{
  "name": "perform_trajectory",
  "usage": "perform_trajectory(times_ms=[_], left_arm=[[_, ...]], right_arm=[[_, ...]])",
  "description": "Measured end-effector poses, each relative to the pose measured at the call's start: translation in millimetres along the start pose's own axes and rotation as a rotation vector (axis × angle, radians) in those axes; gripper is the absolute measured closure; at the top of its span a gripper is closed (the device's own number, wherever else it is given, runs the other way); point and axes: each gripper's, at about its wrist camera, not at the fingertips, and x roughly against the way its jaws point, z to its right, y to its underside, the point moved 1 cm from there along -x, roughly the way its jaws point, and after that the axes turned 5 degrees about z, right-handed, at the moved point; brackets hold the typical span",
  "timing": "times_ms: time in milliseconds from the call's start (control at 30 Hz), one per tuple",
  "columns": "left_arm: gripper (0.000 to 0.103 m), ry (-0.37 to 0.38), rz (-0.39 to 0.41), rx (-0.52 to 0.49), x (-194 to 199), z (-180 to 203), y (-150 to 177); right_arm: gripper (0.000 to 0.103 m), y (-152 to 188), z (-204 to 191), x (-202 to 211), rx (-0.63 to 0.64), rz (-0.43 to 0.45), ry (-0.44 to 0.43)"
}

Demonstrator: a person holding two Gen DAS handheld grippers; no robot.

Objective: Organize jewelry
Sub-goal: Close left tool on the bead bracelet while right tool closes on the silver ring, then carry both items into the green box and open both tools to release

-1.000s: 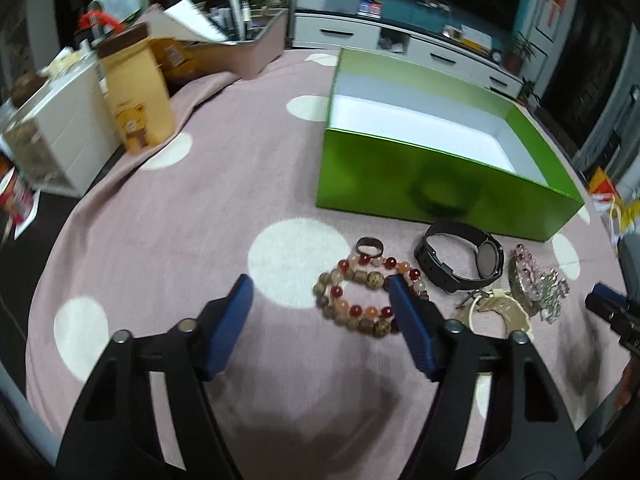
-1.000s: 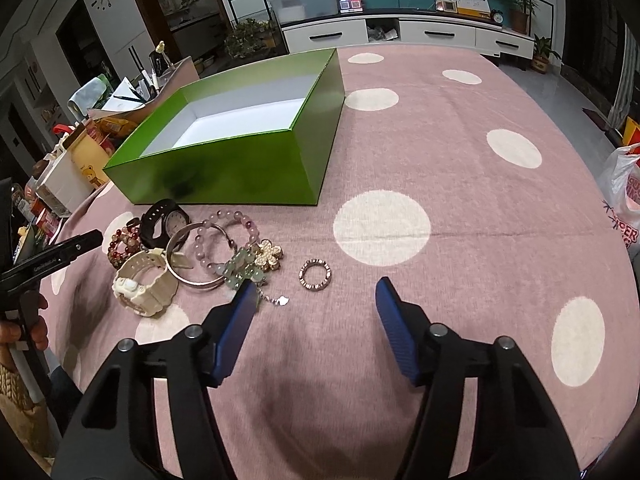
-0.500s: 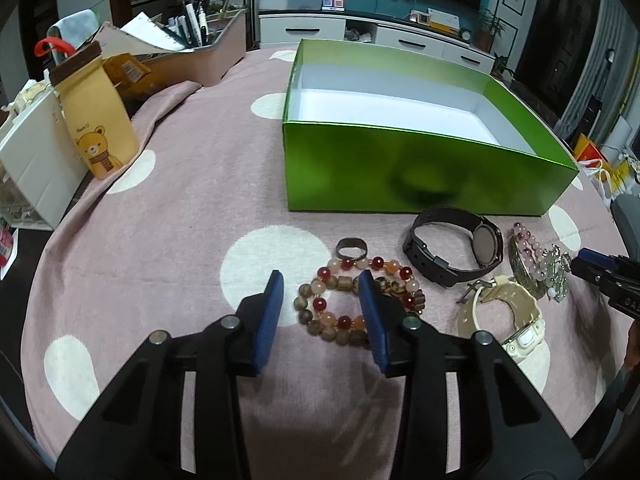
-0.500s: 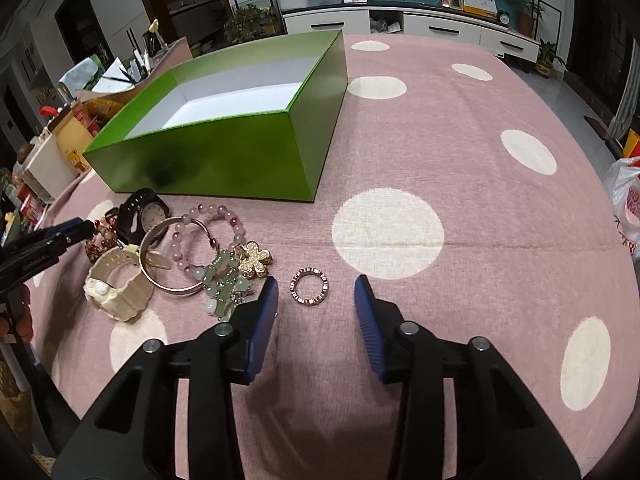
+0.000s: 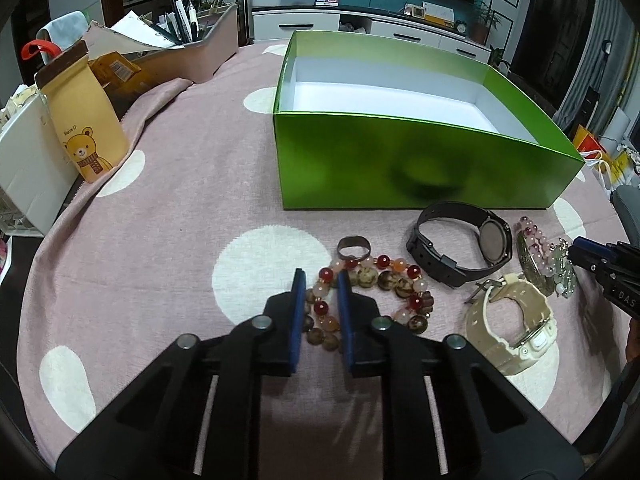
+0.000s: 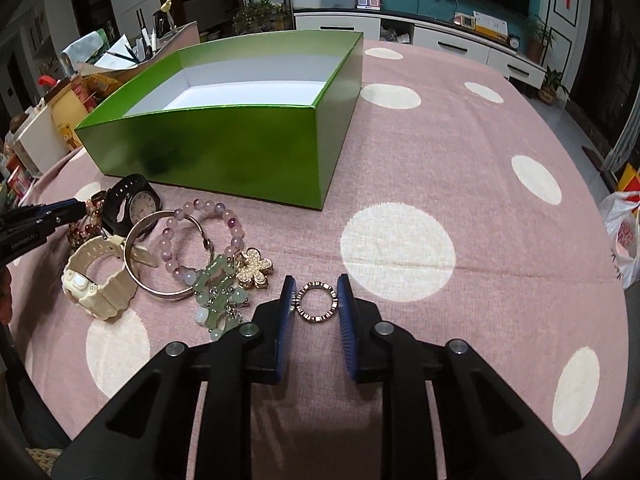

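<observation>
Right wrist view shows the right gripper (image 6: pixel 315 284), jaws just closing, bracketing the studded ring (image 6: pixel 316 302) on the tablecloth (image 6: pixel 460 168), seemingly touching it. Left gripper (image 5: pixel 322 280), also closing, pinches the bead bracelet (image 5: pixel 380 280) near the green box (image 5: pixel 400 168).

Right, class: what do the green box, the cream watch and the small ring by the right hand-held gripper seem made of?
Green box: likely glossy card, with mirror-like sides and a white matt inside.
Cream watch: probably matt moulded plastic or rubber, ridged strap.
Small ring: metal-looking, shiny, with a notched rim.
</observation>
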Motion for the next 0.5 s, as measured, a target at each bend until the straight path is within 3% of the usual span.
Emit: perform_trajectory(times_ms=[67,500], left_arm=[[0.096,0.0,0.003,0.009,0.9,-1.2,0.7],[0.096,0.061,0.086,0.06,36.6,4.0,-10.2]], right_arm=[[0.082,0.3,-1.5,-0.4,0.013,0.008,0.005],[0.082,-8.0,-0.1,27.2,-0.003,0.082,-0.011]])
